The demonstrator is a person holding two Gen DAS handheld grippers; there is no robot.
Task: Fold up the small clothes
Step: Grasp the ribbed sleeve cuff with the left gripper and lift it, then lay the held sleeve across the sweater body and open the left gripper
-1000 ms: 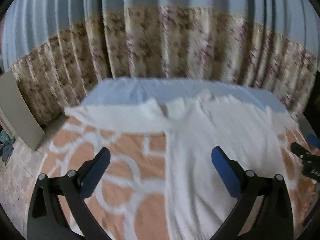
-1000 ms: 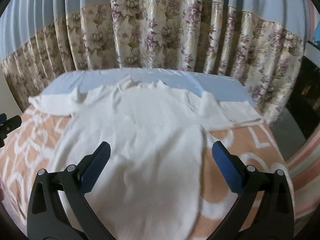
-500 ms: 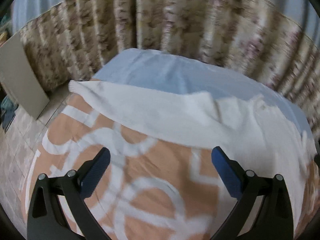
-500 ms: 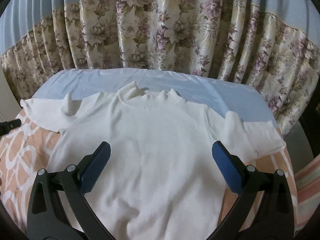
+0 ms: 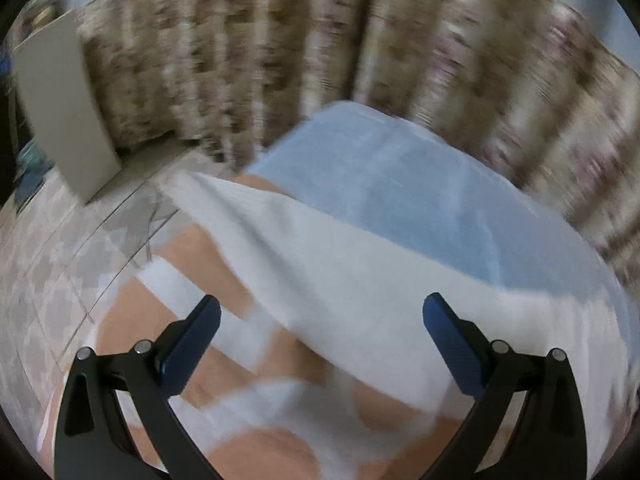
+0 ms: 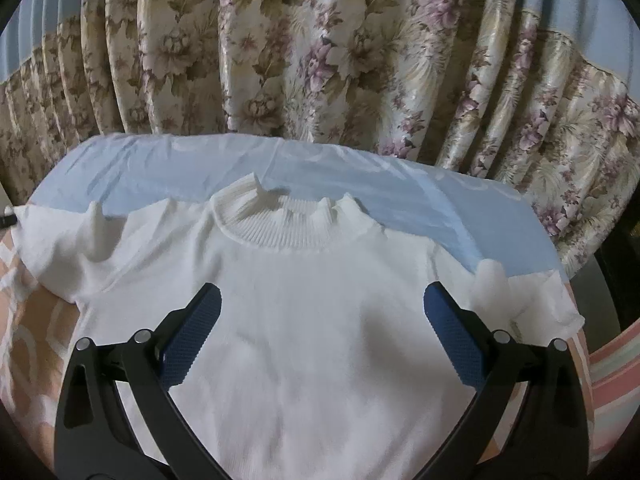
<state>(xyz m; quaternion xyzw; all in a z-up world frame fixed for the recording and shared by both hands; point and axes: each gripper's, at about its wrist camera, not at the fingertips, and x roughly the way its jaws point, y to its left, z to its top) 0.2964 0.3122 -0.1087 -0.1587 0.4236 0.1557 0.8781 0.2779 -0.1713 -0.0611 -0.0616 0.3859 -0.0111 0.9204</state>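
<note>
Sweater [image 6: 304, 320], white fine knit, short-sleeved, spread flat front-up on bed [image 6: 24, 320]; ribbed round collar [image 6: 280, 232] toward the far edge, standing up in small peaks. Small raised folds on both sleeves, left sleeve [image 6: 60, 256] and right sleeve [image 6: 532, 304] stretched out sideways. No label or writing readable anywhere. Lying partly over a pale blue sheet [image 6: 160, 168] at the collar end, partly over an orange blanket with white looping bands [image 5: 200, 248]. Right gripper [image 6: 320, 320] hovering above the chest, black frame, blue dimpled pads [image 6: 192, 340] spread wide, gripping nothing. Left gripper [image 5: 320, 332] likewise spread wide and empty, above the left sleeve [image 5: 320, 272]; that view blurred, sleeve seen as a white band running diagonally across blanket and sheet. Behind the bed, pleated floral curtain [image 6: 320, 60], cream with mauve blooms, glossy, plain blue band along the top. At far left of the left view, a flat grey panel [image 5: 60, 100] leaning upright on patterned floor [image 5: 48, 264].
</note>
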